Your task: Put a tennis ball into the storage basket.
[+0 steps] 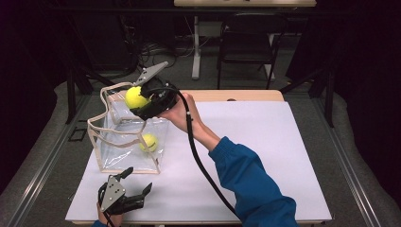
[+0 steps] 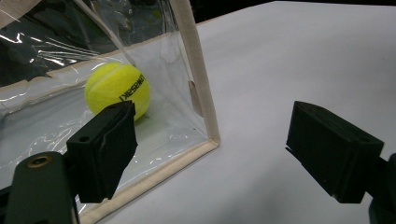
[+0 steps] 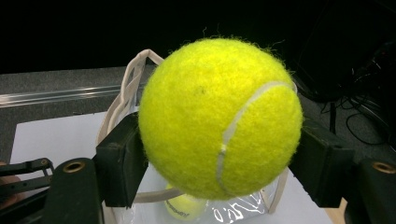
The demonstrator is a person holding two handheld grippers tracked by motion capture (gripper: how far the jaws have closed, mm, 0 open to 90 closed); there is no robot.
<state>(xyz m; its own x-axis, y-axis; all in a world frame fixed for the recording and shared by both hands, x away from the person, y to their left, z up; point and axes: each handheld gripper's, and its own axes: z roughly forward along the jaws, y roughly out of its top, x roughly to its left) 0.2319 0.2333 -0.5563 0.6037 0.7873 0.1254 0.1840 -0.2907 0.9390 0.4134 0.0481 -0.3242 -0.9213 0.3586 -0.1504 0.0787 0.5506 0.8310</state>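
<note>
Tennis ball point(image 1: 135, 97), yellow, clamped between the two black jaws of the right gripper point(image 1: 142, 105), up over the open mouth of a clear plastic bag point(image 1: 125, 151). Seen close in the right gripper view point(image 3: 219, 116), fuzzy, white seam curving down its front, a jaw pressed to each side. Second tennis ball point(image 1: 149, 142) inside the bag, down on its floor near the right front corner; same ball through the clear wall in the left gripper view point(image 2: 117, 88), black lettering on it. Bag upright, edged in cream tape, cream handles point(image 1: 101, 127) looping off its top and left side.

Left gripper point(image 1: 127, 190) low at the near edge of the table, just in front of the bag, jaws wide apart with nothing between them, one jaw close to the bag's front corner.

White sheet point(image 1: 265, 156) spread over a pale wooden table point(image 1: 236, 95), matte, bare to the right. Grey carpeted floor point(image 1: 56, 142) all round. Beyond the table, a dark chair point(image 1: 248, 40), a white table leg point(image 1: 196, 47), loose cables on the floor, black curtains at both sides. Blue sleeve point(image 1: 253, 182) on the right arm, black cable point(image 1: 201, 161) trailing beside it.
</note>
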